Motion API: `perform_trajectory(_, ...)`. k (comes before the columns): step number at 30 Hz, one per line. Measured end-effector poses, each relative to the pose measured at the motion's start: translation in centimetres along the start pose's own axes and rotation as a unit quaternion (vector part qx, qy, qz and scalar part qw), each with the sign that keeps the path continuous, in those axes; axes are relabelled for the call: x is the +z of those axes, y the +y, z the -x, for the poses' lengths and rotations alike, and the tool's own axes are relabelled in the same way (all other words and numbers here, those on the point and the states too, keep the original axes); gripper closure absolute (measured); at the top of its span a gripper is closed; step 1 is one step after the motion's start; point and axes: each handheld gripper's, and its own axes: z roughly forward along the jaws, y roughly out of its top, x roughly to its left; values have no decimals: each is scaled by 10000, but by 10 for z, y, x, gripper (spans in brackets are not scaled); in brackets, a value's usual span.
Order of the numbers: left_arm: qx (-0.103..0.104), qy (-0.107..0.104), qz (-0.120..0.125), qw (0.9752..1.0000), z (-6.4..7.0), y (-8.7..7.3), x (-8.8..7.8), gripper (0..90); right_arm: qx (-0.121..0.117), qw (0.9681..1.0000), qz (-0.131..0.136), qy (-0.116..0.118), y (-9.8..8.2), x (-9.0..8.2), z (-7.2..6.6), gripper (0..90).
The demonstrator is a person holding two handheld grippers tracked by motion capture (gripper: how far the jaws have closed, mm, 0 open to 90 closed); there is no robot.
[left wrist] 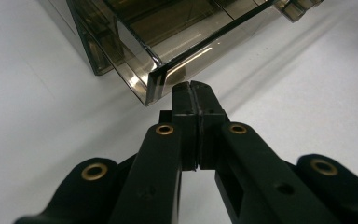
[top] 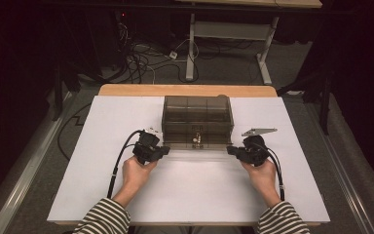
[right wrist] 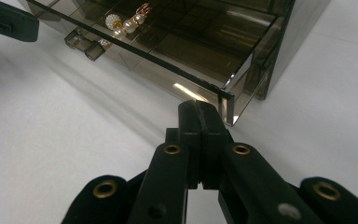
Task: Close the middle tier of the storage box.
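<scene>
A smoky translucent drawer box (top: 197,117) stands at the middle of the white counter (top: 102,185), toward its far edge, with its lower drawer (top: 197,141) pulled out toward the person. Through the tinted plastic the contents are hard to read: in the right gripper view a small cluster of pearl-and-gold jewellery (right wrist: 123,24) lies in the drawer near its front handle (right wrist: 85,44), while the other compartments stay dark and their contents cannot be made out. The left tool (top: 161,152) sits at the drawer's near-left corner; in the left gripper view (left wrist: 190,88) its jaws are pressed together with nothing between them, tips right at the drawer's front corner edge, and whether they touch it cannot be told. The right tool (top: 231,150) mirrors it at the near-right corner; in its own view (right wrist: 199,108) the jaws are likewise closed and empty, just beside the drawer's front corner. The box's top is cut off in both gripper views. Open white counter spreads near, left and right of the box. A grey three-cornered plate (top: 259,131) stands out above the right tool. No writing can be read anywhere.
</scene>
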Motion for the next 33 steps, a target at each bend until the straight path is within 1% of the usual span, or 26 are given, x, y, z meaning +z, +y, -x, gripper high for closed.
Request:
perform_trajectory(1,175,40,-101,9998,-2,1,-1,870,5,10000,8,-10,1,1,0,900)
perform_trajectory(6,179,79,-102,9998,-3,4,-1,870,45,10000,9,-29,3,4,2,900)
perform_trajectory(8,214,93,-121,9997,-4,6,-1,870,37,10000,-14,-47,4,5,3,900)
perform_trajectory(11,204,104,-101,9997,-4,9,-1,870,43,10000,-30,-55,5,6,4,900)
perform_trajectory(20,69,80,-32,9999,-8,11,2,869,13,9999,-111,-130,12,8,6,900)
perform_trajectory(24,79,116,-59,9999,-10,13,3,869,5,9998,-134,-166,14,9,7,900)
perform_trajectory(26,121,137,-82,9998,-10,15,2,869,-4,9998,-134,-168,15,10,7,900)
perform_trajectory(29,107,134,-31,9998,-9,18,2,869,0,9997,-138,-180,17,11,8,900)
perform_trajectory(33,125,163,-40,9998,-9,22,3,868,51,9997,-141,-202,18,12,9,900)
